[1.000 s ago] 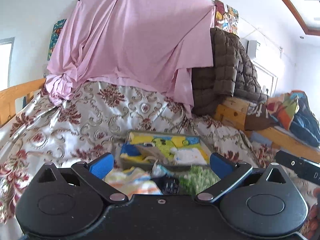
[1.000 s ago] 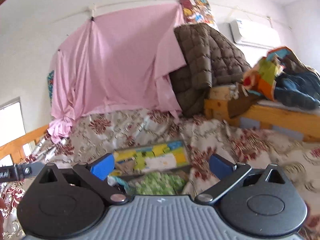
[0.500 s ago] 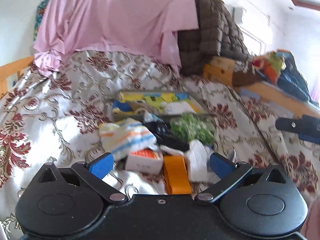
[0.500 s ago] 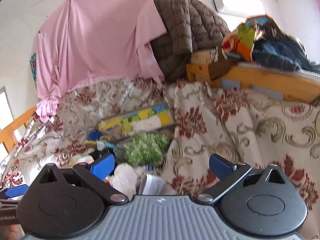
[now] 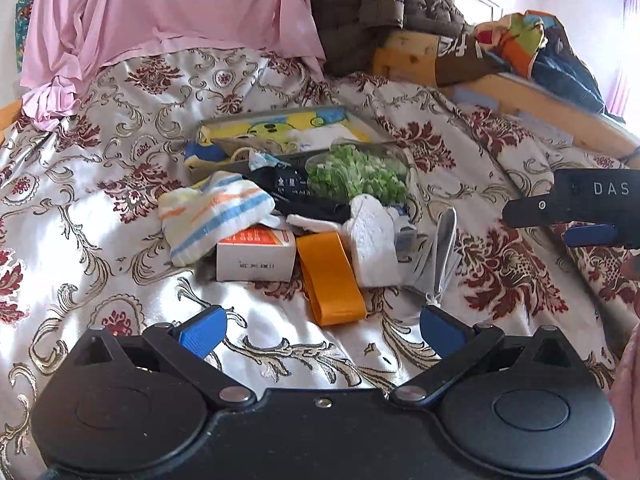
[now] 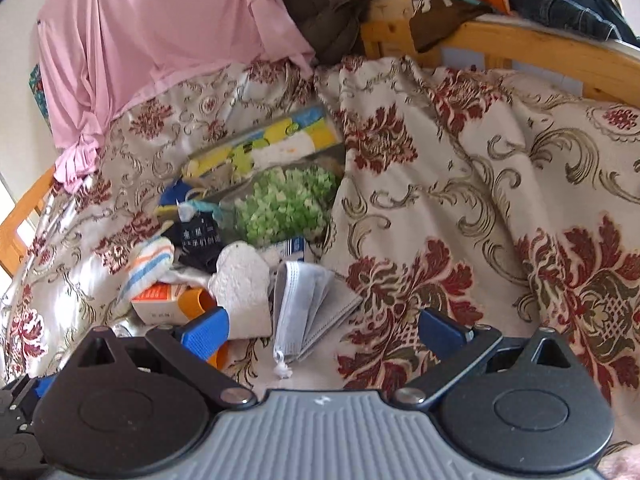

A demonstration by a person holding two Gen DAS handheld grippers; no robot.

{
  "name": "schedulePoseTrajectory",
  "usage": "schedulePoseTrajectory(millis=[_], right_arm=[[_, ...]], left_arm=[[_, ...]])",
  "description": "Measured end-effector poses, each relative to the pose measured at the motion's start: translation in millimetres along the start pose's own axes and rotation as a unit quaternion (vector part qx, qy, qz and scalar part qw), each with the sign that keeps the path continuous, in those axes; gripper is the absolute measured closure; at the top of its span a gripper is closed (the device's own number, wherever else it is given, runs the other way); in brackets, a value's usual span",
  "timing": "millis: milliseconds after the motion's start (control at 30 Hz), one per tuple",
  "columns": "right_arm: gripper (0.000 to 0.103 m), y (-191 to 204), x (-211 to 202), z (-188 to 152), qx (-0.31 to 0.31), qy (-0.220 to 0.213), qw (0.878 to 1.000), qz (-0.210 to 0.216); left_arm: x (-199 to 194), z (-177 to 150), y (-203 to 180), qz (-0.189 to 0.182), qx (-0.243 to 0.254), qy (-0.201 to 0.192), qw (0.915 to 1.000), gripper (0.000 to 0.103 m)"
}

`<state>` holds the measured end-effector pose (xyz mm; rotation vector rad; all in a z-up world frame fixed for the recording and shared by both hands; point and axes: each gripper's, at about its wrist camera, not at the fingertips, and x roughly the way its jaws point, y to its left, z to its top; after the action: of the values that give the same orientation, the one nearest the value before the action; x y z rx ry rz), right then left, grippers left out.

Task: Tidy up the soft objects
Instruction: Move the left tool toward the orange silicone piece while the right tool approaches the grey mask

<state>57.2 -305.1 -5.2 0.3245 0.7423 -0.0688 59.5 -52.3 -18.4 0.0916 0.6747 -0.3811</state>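
A pile of small things lies on the patterned bedspread (image 5: 100,300). It holds a striped sock (image 5: 212,212), a white box with an orange top (image 5: 256,254), an orange strap (image 5: 330,276), a white cloth (image 5: 372,240), a grey face mask (image 5: 438,260), a black item (image 5: 296,188) and a green fuzzy item (image 5: 356,174). My left gripper (image 5: 322,330) is open and empty, just short of the orange strap. My right gripper (image 6: 324,330) is open and empty, with the grey mask (image 6: 308,308) between its fingers. The white cloth (image 6: 244,284) lies left of it.
An open box with a yellow and blue printed lid (image 5: 288,128) stands behind the pile. A pink sheet (image 5: 168,8) and a brown quilted jacket (image 5: 384,0) hang at the back. A wooden bed frame (image 6: 520,56) with heaped clothes is on the right.
Both grippers have tilted down and moved closer to the pile. The strap, box, white cloth and mask have come into view. Both stay open.
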Motion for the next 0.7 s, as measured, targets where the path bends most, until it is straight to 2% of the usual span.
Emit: schedulePoseTrajectory(millis=[133,300,467,700], right_arm=[[0.000,3,21,3,-0.005,0.054,0.998,0.014],[0.000,-1,41,8,0.013,0.092,0.995,0.027],[0.000,4,57,16,-0.020,0.106,0.994,0.027],[0.000,13,78,25,-0.062,0.122,0.990,0.032]], left_arm=[[6,1,1,0.000,-0.008,0.015,0.9999,0.001],[17,2,5,-0.007,-0.022,0.034,0.9992,0.001],[24,5,6,-0.016,-0.029,0.025,0.9991,0.001],[43,8,1,-0.032,-0.001,0.028,0.9991,0.001]])
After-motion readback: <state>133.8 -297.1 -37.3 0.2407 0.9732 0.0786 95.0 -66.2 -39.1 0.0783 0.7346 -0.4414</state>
